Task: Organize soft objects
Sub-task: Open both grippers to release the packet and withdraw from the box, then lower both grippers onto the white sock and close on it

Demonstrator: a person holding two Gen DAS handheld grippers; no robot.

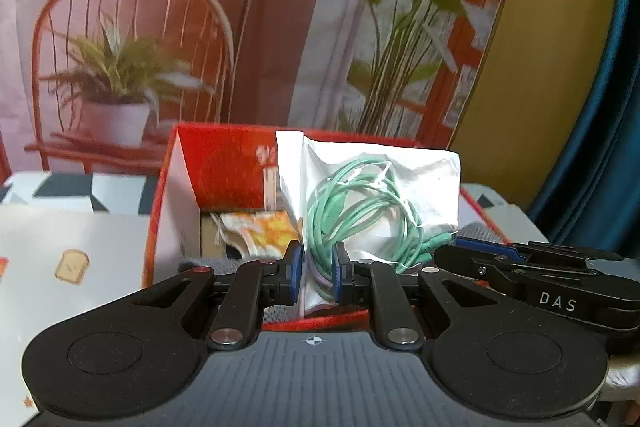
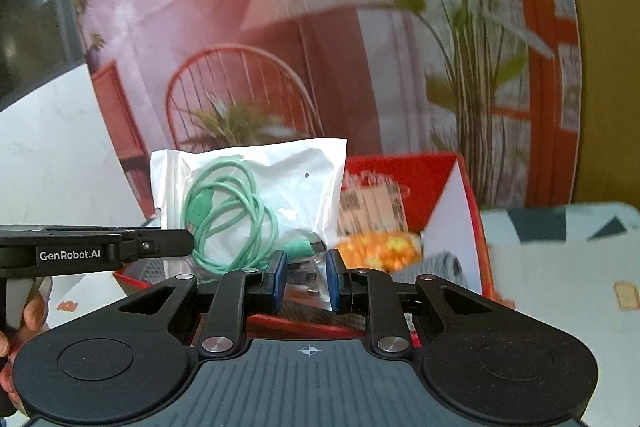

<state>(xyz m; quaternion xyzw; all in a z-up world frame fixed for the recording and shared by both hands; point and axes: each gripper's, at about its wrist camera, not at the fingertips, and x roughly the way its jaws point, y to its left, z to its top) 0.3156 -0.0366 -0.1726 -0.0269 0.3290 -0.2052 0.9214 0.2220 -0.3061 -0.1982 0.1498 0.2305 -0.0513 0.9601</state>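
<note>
Grippers level, left gripper [image 1: 316, 277], right gripper [image 2: 306, 281], both pinching cable pouch [image 1: 372, 195]

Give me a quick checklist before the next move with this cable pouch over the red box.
1. Left gripper pinching the white pouch: ok, its lower edge sits between the pads.
2. Right gripper pinching the pouch too: ok.
3. Green cable contained inside the pouch: ok.
4. Red box open below: ok, lid flap up.
5. Free room in the box: cannot tell; the orange patterned item and a grey item already lie inside.
6. Pouch seal closed: cannot tell.
</note>
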